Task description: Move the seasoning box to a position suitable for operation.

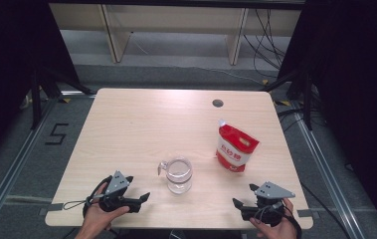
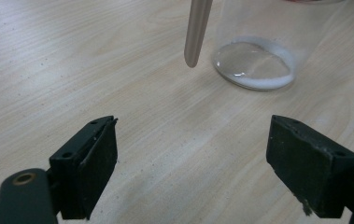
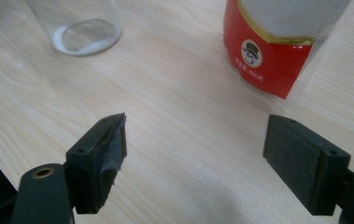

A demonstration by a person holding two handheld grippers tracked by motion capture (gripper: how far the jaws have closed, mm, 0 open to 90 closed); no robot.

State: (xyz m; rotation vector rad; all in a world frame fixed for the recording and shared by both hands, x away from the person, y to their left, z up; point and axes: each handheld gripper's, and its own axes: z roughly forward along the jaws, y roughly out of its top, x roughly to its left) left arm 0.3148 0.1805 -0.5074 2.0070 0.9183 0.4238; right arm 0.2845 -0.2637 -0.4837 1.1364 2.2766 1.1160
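Note:
A clear glass mug (image 1: 178, 175) with a handle on its left stands near the table's front middle; a thin white layer lies at its bottom (image 2: 254, 65). A red and white pouch (image 1: 235, 147) stands upright to its right, also close ahead in the right gripper view (image 3: 277, 51). My left gripper (image 1: 137, 190) rests at the front left, open, jaws wide with nothing between them (image 2: 191, 163); the mug handle (image 2: 197, 30) hangs just ahead. My right gripper (image 1: 244, 195) sits at the front right, open and empty (image 3: 195, 163), aimed between mug (image 3: 83, 28) and pouch.
The light wooden table (image 1: 141, 124) has a small dark round hole (image 1: 218, 103) near its back edge. Black curtains flank both sides; a pale shelf frame and cables lie on the floor beyond the far edge. The table's front edge runs right under both hands.

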